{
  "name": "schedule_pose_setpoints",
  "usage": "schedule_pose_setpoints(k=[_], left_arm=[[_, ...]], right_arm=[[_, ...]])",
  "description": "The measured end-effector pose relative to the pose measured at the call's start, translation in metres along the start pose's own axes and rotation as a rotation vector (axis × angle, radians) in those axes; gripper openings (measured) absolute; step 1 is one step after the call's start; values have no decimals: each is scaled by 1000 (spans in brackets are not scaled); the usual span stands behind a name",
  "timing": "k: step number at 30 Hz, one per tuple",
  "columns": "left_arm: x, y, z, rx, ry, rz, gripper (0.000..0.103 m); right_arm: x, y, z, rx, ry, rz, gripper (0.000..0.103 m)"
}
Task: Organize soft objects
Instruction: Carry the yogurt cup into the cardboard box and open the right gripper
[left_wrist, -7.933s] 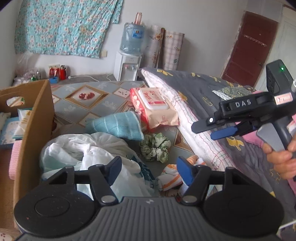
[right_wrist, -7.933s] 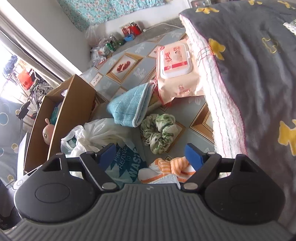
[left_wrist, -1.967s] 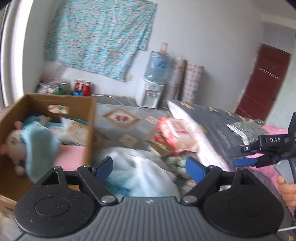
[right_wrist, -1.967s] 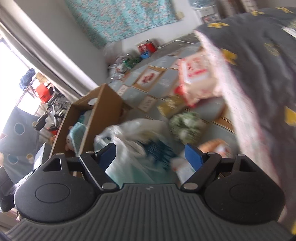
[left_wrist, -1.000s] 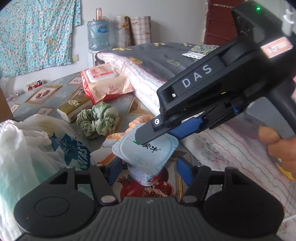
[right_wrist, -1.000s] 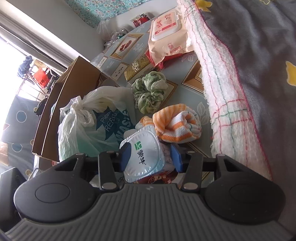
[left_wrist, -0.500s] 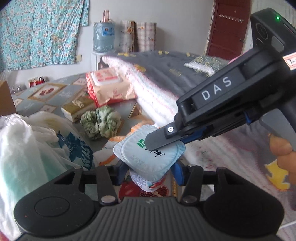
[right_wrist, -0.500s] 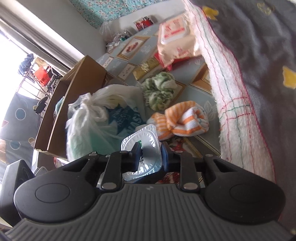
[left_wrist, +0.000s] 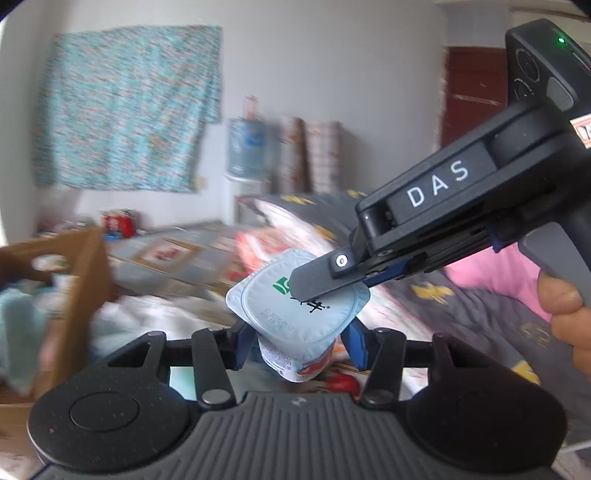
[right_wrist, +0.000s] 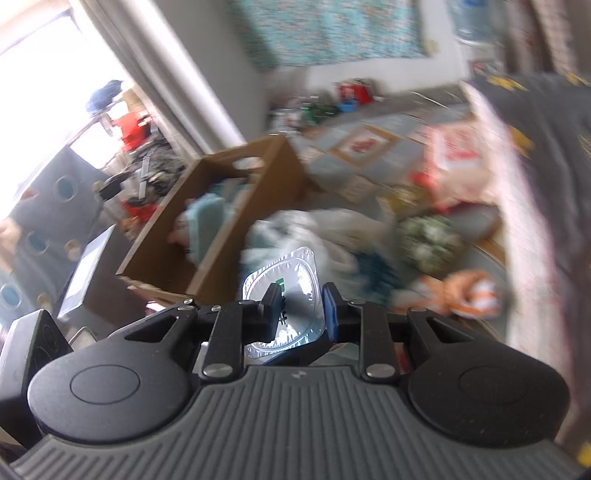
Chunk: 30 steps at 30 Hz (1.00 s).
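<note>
A yogurt cup (left_wrist: 295, 314) with a pale blue foil lid is held in the air. My left gripper (left_wrist: 299, 341) is shut on the cup's body. My right gripper (right_wrist: 299, 306) is shut on the rim of the lid (right_wrist: 284, 284); it shows in the left wrist view (left_wrist: 325, 282), reaching in from the right. A cardboard box (right_wrist: 221, 206) with soft things in it stands to the left. A green scrunchie (right_wrist: 428, 240) and an orange striped cloth (right_wrist: 461, 291) lie on the floor.
A white plastic bag (right_wrist: 314, 232) lies between the box and the cloths. A wet-wipes pack (right_wrist: 458, 155) lies by the bed (right_wrist: 546, 166) on the right. A water dispenser (left_wrist: 245, 151) stands at the far wall. Both views are blurred.
Both grippers have lifted the yogurt cup up and swung left toward the cardboard box. The floor items have dropped lower in view.
</note>
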<state>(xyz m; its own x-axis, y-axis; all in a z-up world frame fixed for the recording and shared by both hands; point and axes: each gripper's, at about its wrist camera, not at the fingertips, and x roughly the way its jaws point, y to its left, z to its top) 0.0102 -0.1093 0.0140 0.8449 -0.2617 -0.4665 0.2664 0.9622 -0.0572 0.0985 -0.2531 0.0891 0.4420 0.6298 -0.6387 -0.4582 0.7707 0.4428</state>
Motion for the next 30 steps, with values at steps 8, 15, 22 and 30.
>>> schedule_pose_setpoints(k=[8,15,22,30], left_arm=[[-53,95,19,-75,-4,270,52],[-70,208,30,-221,122,407,52],[-32,289,10,-304,308,462,52],[-15,324,-12,-325,401,492,52]], right_arm=[[88,119,51,-171,89,237,26],[204,188,93,-150,278,375,28],[317,203,99,-46,450,370,28],[376,189,86,45,523,386,28]])
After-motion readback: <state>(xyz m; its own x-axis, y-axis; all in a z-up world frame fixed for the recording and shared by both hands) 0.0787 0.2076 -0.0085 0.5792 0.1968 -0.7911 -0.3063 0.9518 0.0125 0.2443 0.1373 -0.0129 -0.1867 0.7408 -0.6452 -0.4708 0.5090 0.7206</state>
